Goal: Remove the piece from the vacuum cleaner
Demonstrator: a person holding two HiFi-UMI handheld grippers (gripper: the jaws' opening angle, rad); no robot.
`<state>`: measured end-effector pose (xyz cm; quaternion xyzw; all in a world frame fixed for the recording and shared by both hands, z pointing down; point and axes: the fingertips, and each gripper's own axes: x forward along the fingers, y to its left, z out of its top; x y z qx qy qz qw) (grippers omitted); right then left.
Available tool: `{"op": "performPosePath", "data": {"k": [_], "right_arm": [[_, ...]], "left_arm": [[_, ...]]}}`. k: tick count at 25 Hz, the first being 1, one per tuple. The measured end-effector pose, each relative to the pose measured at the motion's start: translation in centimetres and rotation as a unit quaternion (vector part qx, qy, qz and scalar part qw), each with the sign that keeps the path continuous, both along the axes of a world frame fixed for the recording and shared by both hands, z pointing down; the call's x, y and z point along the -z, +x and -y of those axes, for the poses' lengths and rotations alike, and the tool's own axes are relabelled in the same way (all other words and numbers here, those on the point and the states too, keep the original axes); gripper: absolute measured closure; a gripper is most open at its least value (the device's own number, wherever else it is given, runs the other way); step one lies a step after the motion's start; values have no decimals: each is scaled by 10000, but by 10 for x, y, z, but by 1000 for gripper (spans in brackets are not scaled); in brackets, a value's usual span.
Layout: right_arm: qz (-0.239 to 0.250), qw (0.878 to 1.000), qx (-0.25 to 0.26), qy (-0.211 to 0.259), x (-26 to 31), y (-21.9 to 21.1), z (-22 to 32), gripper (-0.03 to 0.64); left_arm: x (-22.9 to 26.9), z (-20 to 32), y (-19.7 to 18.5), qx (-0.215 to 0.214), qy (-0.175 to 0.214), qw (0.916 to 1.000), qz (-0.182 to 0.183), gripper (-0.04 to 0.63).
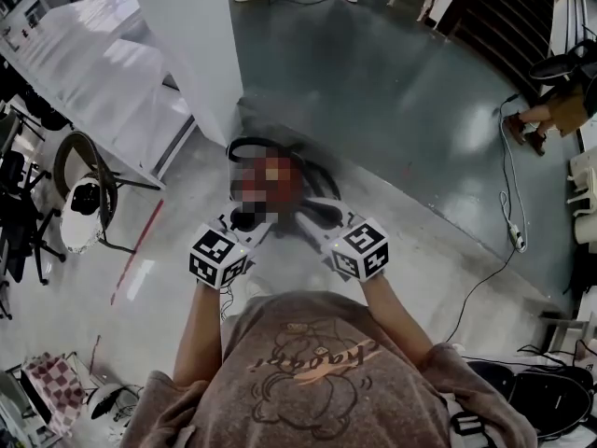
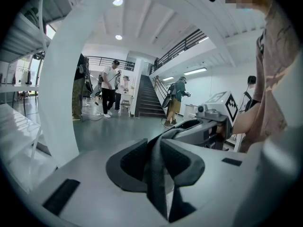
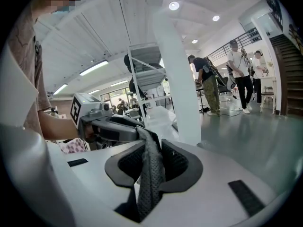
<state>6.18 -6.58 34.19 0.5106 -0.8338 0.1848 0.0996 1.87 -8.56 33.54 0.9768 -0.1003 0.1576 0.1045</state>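
Note:
A red vacuum cleaner (image 1: 285, 181) with a black hose (image 1: 250, 144) stands on the floor just beyond both grippers, partly blurred. My left gripper (image 1: 250, 224) and right gripper (image 1: 315, 224) are held side by side over it, with their tips pointing toward each other. In the left gripper view a dark grey mesh strap (image 2: 159, 178) is clamped in the left gripper (image 2: 161, 161) and runs over to the right gripper (image 2: 208, 124). The right gripper view shows the same strap (image 3: 150, 178) pinched in the right gripper (image 3: 151, 161) and leading to the left gripper (image 3: 110, 126).
A white column (image 1: 191, 45) and white shelving (image 1: 89, 68) stand ahead on the left, with a chair (image 1: 82, 194) nearer. A cable (image 1: 509, 203) lies on the grey floor at the right. Several people stand near a staircase (image 2: 147, 98) far behind.

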Motion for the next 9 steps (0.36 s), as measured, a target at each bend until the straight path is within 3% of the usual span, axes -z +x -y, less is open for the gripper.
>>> {"op": "performPosePath", "data": {"k": [9], "right_arm": [[20,10000,-59,-29,-4,5,-1,541]], "left_arm": [[-4,0,5,53,-68,10000,-18,517]]}}
